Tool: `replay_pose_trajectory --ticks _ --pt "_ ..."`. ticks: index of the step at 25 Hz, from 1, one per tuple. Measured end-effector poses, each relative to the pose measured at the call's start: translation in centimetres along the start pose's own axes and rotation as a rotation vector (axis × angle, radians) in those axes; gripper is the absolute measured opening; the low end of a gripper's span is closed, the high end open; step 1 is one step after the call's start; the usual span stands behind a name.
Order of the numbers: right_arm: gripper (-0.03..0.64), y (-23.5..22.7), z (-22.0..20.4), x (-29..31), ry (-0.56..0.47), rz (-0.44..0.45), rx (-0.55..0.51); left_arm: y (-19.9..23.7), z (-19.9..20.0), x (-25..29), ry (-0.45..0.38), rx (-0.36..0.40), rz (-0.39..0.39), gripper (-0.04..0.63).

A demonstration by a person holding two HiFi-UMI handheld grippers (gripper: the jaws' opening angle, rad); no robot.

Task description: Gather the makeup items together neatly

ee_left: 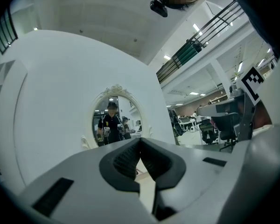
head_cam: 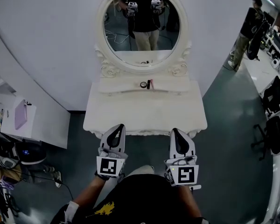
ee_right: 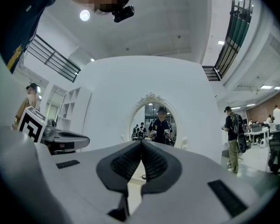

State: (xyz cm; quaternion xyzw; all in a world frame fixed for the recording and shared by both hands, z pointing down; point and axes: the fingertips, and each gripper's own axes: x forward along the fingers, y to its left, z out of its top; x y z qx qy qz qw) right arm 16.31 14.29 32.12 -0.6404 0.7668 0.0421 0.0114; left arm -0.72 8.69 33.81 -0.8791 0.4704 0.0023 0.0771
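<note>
The pot and the stick lie just beside each other on the shelf, straight ahead of the gap between the two claws and well beyond both tips. The stick points away from the claws. A thin pink thing seems to lie against its right side, but it is too small to tell. These few pieces already sit close together in the middle of the shelf. That fits items that have been gathered, and it equally fits a small group waiting for others that are out of view, so the stage is not settled.

The table top between shelf and claws is bare, and its near edge lies just ahead of the tips.

The left claw has its tips pressed together on nothing. Its own view shows the pads meeting at the front, with only the table seen through the slit behind them. The right claw is likewise closed and empty. Both are held level, side by side and short of the table, which looks like a resting pose rather than a reach.

The mirror rises beyond the shelf and reflects the person holding both claws.
</note>
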Motion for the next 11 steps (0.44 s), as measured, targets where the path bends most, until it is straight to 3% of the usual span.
replay_pose_trajectory --ticks 2,6,11 --pt "0.015 0.3 -0.3 0.2 0.015 0.012 0.01 0.3 -0.6 -0.5 0.043 -0.009 0.005 0.014" --pt "0.015 0.2 -1.9 1.7 0.047 0.035 0.038 0.9 0.1 -0.2 0.034 -0.025 0.023 0.014" --pt "0.015 -0.8 -4.1 3.2 0.053 0.034 0.047 2.3 -2.0 -0.1 0.059 -0.013 0.052 0.014"
